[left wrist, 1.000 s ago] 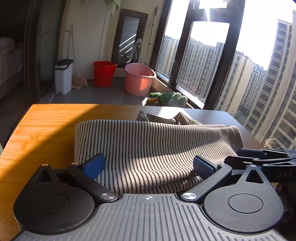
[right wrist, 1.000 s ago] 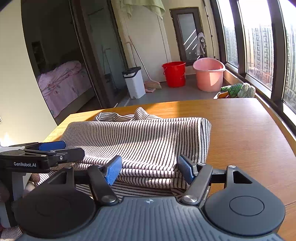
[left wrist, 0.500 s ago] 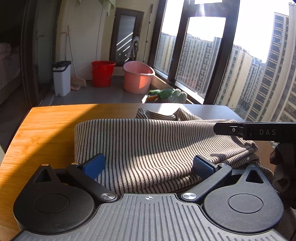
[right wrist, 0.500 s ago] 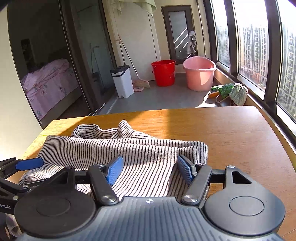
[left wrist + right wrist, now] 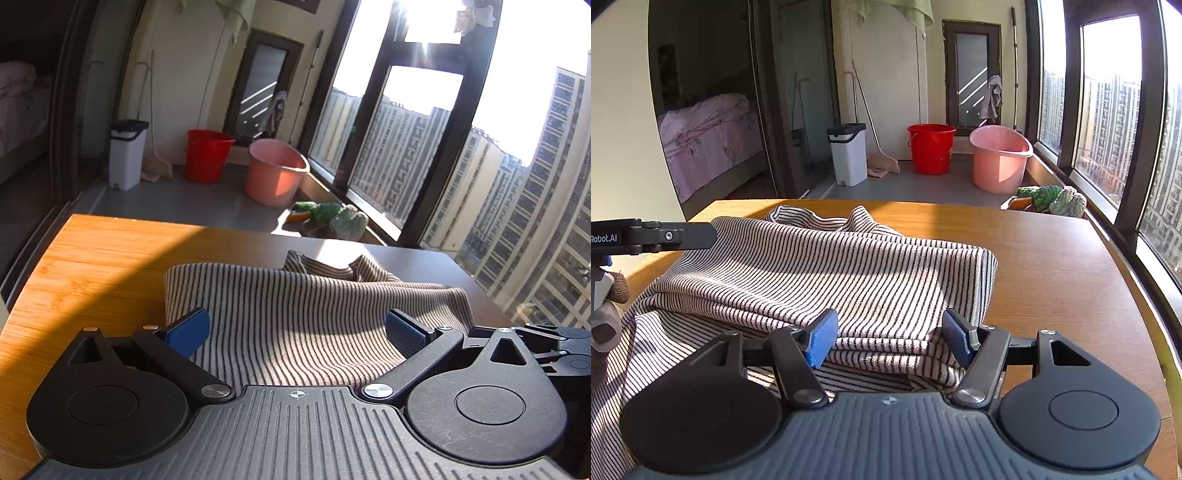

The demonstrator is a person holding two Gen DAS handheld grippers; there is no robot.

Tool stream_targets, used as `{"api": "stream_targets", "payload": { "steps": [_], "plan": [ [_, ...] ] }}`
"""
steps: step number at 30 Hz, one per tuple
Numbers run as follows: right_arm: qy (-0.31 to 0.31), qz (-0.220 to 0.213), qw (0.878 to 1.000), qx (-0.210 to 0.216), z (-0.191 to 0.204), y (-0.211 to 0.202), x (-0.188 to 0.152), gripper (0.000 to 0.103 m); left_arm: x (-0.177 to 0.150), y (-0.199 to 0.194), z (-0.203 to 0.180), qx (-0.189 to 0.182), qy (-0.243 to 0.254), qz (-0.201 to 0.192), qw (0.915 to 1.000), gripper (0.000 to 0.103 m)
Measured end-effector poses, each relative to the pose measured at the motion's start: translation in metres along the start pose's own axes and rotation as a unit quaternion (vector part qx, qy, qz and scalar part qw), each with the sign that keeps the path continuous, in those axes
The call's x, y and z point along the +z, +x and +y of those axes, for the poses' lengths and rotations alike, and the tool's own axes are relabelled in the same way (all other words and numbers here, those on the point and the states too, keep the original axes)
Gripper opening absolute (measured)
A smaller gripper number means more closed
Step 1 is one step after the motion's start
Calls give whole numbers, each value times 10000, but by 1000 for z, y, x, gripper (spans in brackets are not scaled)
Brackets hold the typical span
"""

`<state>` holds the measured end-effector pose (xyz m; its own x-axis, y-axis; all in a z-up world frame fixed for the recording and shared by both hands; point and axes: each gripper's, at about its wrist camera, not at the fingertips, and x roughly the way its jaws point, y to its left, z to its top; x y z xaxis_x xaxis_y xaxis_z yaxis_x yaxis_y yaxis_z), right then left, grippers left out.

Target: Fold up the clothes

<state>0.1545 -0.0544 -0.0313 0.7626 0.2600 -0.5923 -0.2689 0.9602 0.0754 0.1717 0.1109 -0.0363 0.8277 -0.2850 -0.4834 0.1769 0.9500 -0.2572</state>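
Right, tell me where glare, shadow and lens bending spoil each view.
Left wrist view: sun flare whitens the top of the window, and a hard shadow edge cuts the table. Right wrist view: even light, a shadow band across the striped cloth, window frames bowed by the lens.

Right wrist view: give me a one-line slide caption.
Right gripper, jaws open, over the near edge of a folded black-and-white striped knit garment on a wooden table.
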Motion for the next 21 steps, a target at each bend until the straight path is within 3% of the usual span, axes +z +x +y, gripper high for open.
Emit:
{"api": "stream_targets", "payload": {
  "steps": [3, 5, 9, 14, 21],
  "plan": [
    [178, -233, 9995, 124, -14, -12, 14, 62, 14, -7, 15, 268, -7, 53, 9996, 103],
    [341, -326, 9989, 83, -31, -11, 26, 62, 24, 0, 31, 303, -212, 572, 9977, 103],
    [1095, -143, 9939, 36, -70, 22, 36, 62, 31, 19, 58, -56, -885, 1040, 9906, 103],
    [1828, 89, 9822, 425, -96, 52, 25, 62, 29, 34, 57, -192, -890, 1142, 9893, 103],
    [1541, 90, 9857, 679, -86, 57, 26, 64, 26, 54, 50, -217, -728, 1209, 9897, 103]
  ]
}}
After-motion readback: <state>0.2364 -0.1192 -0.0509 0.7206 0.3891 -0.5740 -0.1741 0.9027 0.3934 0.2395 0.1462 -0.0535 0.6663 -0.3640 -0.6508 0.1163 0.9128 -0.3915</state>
